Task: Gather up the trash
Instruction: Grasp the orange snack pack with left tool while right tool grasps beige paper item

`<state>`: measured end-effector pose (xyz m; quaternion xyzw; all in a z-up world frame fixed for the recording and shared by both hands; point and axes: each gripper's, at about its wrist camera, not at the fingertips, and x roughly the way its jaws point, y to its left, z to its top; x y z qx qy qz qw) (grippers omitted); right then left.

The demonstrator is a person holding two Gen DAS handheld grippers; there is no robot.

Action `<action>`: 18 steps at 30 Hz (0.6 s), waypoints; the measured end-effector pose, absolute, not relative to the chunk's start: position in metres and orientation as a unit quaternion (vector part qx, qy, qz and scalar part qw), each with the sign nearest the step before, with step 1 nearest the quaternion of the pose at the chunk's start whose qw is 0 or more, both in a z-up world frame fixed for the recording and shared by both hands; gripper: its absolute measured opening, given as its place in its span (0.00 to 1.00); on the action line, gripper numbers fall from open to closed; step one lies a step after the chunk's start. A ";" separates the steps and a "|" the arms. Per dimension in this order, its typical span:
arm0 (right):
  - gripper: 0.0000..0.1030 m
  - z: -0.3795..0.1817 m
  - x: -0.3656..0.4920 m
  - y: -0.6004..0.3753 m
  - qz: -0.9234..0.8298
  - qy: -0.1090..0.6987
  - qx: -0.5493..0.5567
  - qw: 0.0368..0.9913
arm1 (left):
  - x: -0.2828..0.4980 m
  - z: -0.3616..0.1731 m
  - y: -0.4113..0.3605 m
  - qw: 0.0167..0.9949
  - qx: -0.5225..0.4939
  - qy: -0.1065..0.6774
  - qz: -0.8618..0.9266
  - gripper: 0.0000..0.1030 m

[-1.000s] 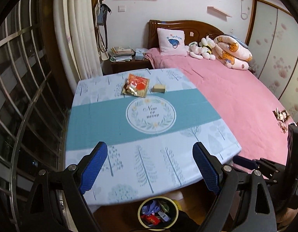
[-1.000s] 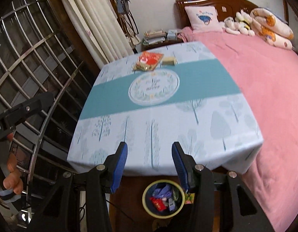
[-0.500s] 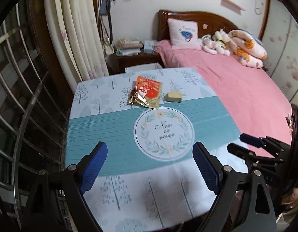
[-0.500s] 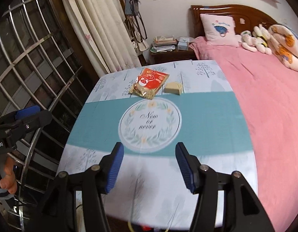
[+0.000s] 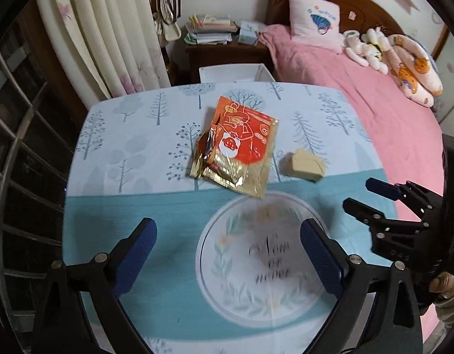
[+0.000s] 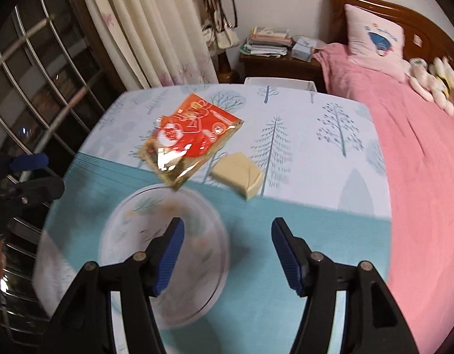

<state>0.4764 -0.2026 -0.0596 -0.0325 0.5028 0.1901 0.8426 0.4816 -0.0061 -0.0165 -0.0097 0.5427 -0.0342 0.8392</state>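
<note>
Both grippers had moved forward over the table since one second before, so the bin under its near edge was out of view and the trash appeared bigger and closer.

A pink bed (image 5: 383,109) filled the right side of the room, with a pillow (image 5: 314,19) at its wooden headboard. Beside it stood the table (image 5: 132,147), covered by a cloth with printed trees, a teal band and a round emblem (image 5: 265,262). A nightstand (image 5: 224,53) with stacked papers stood behind the table, next to the curtain (image 5: 109,29).

The left gripper (image 5: 227,247) hovered above the teal band with its blue-padded fingers spread wide and nothing between them. The right gripper (image 6: 227,250) also hovered above the band, its jaws open at a medium width and empty; in the left wrist view it appeared at the right edge.

A red and gold snack wrapper (image 5: 237,147) lay flat on the tree pattern on the far half of the table, its near corner reaching the teal band. Just beside it, to the right, lay a small beige packet (image 5: 303,165), not touching the wrapper. Both pieces were ahead of the grippers and apart from them.
</note>
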 end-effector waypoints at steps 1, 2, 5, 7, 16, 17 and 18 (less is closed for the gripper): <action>0.60 -0.068 0.488 -0.200 0.194 0.505 -0.042 0.840 | 0.493 -0.023 -0.007 0.837 -0.010 0.547 -0.032 0.94; 0.60 -0.073 0.496 -0.197 0.196 0.506 -0.048 0.839 | 0.500 -0.028 -0.008 0.835 -0.010 0.550 -0.031 0.94; 0.60 -0.089 0.517 -0.189 0.205 0.509 -0.069 0.833 | 0.523 -0.041 -0.011 0.829 -0.011 0.559 -0.030 0.94; 0.60 -0.098 0.527 -0.185 0.210 0.510 -0.080 0.830 | 0.539 -0.052 -0.010 0.823 -0.012 0.567 -0.027 0.94; 0.60 -0.120 0.548 -0.175 0.238 0.508 -0.100 0.822 | 0.594 -0.091 -0.004 0.807 -0.017 0.590 -0.016 0.94; 0.56 -0.122 0.549 -0.176 0.239 0.508 -0.099 0.821 | 0.599 -0.095 -0.004 0.806 -0.017 0.592 -0.015 0.94; 0.52 -0.123 0.550 -0.177 0.242 0.509 -0.097 0.820 | 0.604 -0.098 -0.004 0.805 -0.017 0.593 -0.015 0.94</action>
